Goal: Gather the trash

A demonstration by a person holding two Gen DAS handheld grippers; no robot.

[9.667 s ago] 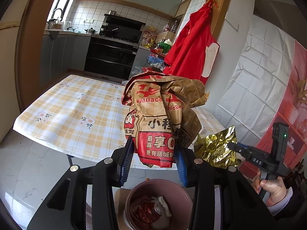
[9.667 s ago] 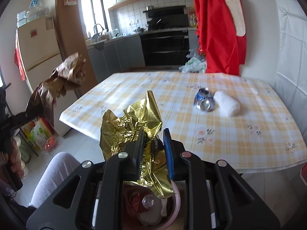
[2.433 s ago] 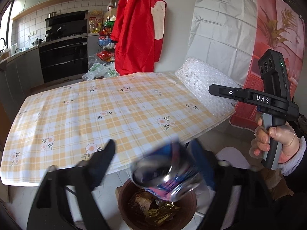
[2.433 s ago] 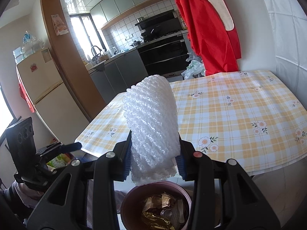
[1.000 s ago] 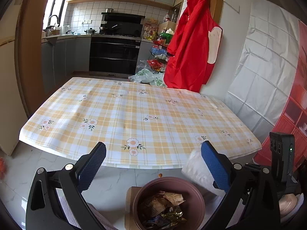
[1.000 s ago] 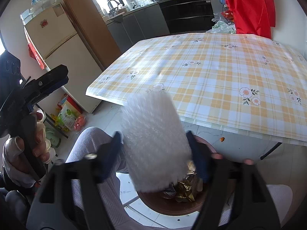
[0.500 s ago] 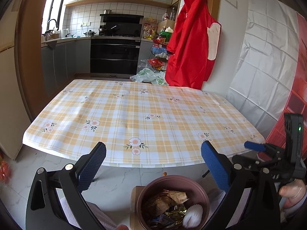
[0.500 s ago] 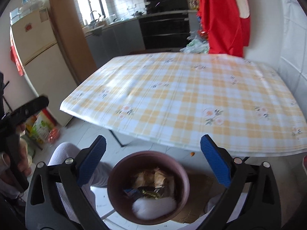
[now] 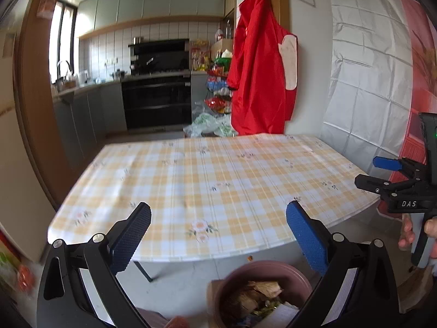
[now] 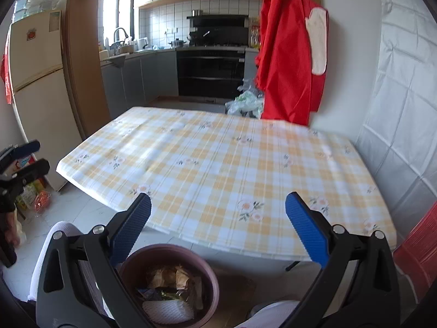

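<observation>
One brown trash bin [image 10: 210, 276] on the floor, just off the table's near edge, holding crumpled brown paper [image 10: 174, 274], foil scraps and one white foam wrap [image 10: 166, 310]. Left gripper [image 9: 218, 235] above it, fingers spread wide, gripping nothing. Right gripper [image 10: 218, 235] likewise splayed and unloaded; its body reads "DAS" in the left wrist view. One table [image 10: 224, 164], yellow plaid floral cloth. Red garment [image 9: 262, 76] hangs on the wall beyond the far edge.

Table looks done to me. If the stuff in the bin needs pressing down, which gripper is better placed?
Probably right. The right gripper, open and unloaded, shows nearly the whole bin; the left gripper, also open, sees it half cut off.
</observation>
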